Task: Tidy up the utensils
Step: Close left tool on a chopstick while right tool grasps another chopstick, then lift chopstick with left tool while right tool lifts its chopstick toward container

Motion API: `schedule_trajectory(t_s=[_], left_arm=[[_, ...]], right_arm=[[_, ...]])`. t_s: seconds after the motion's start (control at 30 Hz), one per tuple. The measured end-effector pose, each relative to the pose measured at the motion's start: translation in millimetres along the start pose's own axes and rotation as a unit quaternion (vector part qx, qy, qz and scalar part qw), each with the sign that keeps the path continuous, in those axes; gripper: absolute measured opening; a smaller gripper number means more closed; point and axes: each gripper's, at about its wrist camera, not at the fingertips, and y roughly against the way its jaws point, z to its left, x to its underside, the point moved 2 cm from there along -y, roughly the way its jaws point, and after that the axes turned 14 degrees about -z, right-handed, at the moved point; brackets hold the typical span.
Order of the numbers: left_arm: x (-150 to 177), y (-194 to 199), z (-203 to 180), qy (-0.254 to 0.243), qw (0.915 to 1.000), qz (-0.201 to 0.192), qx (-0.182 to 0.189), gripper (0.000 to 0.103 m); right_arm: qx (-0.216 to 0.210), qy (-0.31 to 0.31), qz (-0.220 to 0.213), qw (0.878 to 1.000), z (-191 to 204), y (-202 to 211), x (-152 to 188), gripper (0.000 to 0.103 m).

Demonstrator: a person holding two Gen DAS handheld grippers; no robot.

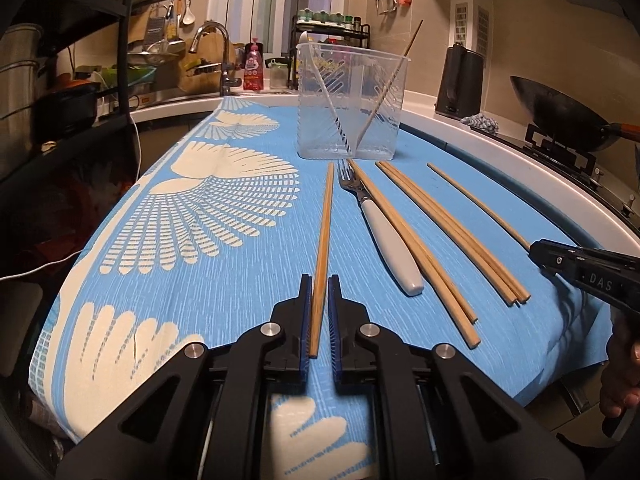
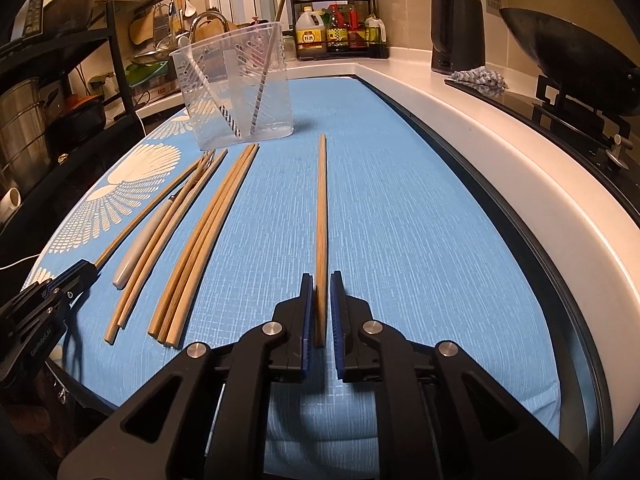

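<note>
Several wooden chopsticks and a white-handled fork (image 1: 390, 246) lie on a blue patterned cloth (image 1: 192, 240). A clear plastic holder (image 1: 352, 100) stands at the far end with a white utensil and one chopstick inside. My left gripper (image 1: 319, 280) straddles the leftmost chopstick (image 1: 325, 232), its jaws narrowly open around it, a small gap on each side. My right gripper (image 2: 321, 278) likewise straddles the rightmost chopstick (image 2: 322, 208), its jaws slightly apart. The right gripper also shows in the left wrist view (image 1: 580, 264), and the left gripper in the right wrist view (image 2: 60, 284).
A group of three chopsticks (image 1: 452, 232) and a pair (image 1: 416, 252) lie between the grippers. A wok (image 1: 560, 116) sits on a stove at right, a black kettle (image 1: 460, 80) behind. Sink, faucet (image 1: 212, 40) and shelves stand at left.
</note>
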Motion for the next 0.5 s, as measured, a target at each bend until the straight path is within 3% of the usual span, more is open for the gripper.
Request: schedule_trajectory(t_s=[0.5], left_arm=[[-2.1, -5.4, 5.6, -0.003, 0.9996, -0.002, -0.026, 0.007]], right_arm=[[0.014, -0.006, -0.008, 1.000, -12.0, 2.3, -0.3, 0.006]])
